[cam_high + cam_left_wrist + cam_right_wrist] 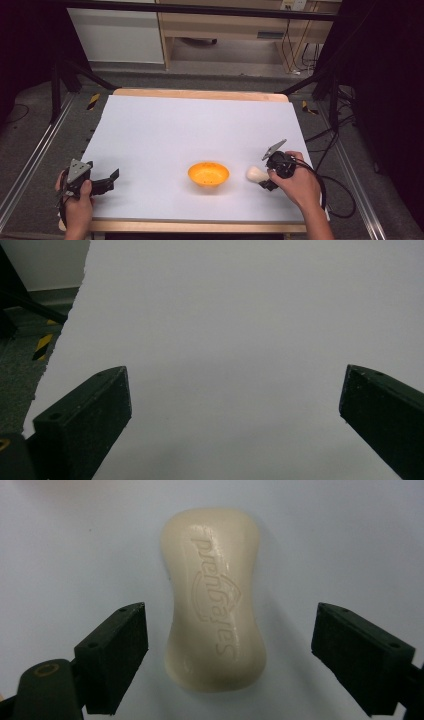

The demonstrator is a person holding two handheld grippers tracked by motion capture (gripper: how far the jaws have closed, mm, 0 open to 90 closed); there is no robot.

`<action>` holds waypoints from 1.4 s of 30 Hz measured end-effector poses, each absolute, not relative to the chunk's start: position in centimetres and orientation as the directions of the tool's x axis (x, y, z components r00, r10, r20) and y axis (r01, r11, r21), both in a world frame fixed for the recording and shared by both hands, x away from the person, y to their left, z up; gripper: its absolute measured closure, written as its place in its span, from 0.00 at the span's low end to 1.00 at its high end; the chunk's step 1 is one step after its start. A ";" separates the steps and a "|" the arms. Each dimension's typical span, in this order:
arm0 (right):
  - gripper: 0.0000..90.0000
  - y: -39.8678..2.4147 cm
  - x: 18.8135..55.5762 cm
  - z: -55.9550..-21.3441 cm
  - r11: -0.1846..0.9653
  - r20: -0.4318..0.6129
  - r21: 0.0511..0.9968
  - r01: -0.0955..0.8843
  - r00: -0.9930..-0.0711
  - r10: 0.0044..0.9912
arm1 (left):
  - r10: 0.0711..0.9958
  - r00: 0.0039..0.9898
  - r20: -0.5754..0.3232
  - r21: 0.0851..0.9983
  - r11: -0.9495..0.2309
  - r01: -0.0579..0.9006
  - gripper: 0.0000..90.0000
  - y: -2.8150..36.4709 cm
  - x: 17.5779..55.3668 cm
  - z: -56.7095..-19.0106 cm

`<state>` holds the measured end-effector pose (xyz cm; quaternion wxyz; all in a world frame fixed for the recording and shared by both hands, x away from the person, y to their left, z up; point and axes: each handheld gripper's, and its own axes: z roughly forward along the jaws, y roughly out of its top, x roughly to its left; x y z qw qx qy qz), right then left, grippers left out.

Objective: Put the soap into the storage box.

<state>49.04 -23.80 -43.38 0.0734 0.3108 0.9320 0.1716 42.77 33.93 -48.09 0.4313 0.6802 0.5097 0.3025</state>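
Nearby, orange bowl (208, 174), nothing inside.

A cream, waisted soap bar (214, 600) lies flat, embossed side up, just beside an orange bowl (208, 174).

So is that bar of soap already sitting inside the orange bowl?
No, the bar of soap lies flat on the white table cover, apart from the orange bowl and beside the right gripper.
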 end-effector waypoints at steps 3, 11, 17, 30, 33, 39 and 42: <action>0.17 -23.5 49.2 -43.6 0.749 -0.031 0.361 0.555 -0.796 0.604 | 0.954 0.297 -0.029 0.895 -0.108 0.433 0.00 33.9 42.8 -48.1; 0.18 -22.9 49.5 -44.1 0.758 -0.029 0.345 0.554 -0.801 0.598 | 0.954 0.298 -0.029 0.895 -0.108 0.432 0.00 33.9 42.8 -48.1; 0.22 -22.6 49.8 -44.4 0.763 -0.025 0.327 0.558 -0.802 0.597 | 0.954 0.298 -0.029 0.895 -0.108 0.432 0.00 33.9 42.8 -48.1; 0.34 -22.3 50.0 -44.7 0.765 -0.010 0.313 0.563 -0.803 0.596 | 0.954 0.298 -0.029 0.895 -0.108 0.433 0.00 33.9 42.8 -48.1; 0.37 -22.3 50.0 -44.8 0.766 -0.009 0.314 0.562 -0.805 0.594 | 0.954 0.298 -0.029 0.895 -0.108 0.433 0.00 33.9 42.8 -48.1; 0.46 -22.0 50.1 -45.0 0.768 -0.011 0.307 0.562 -0.805 0.593 | 0.954 0.299 -0.028 0.895 -0.109 0.433 0.00 33.9 42.8 -48.1; 0.48 -22.0 50.2 -45.1 0.776 -0.017 0.308 0.550 -0.813 0.582 | 0.954 0.299 -0.028 0.895 -0.109 0.432 0.00 33.9 42.8 -48.1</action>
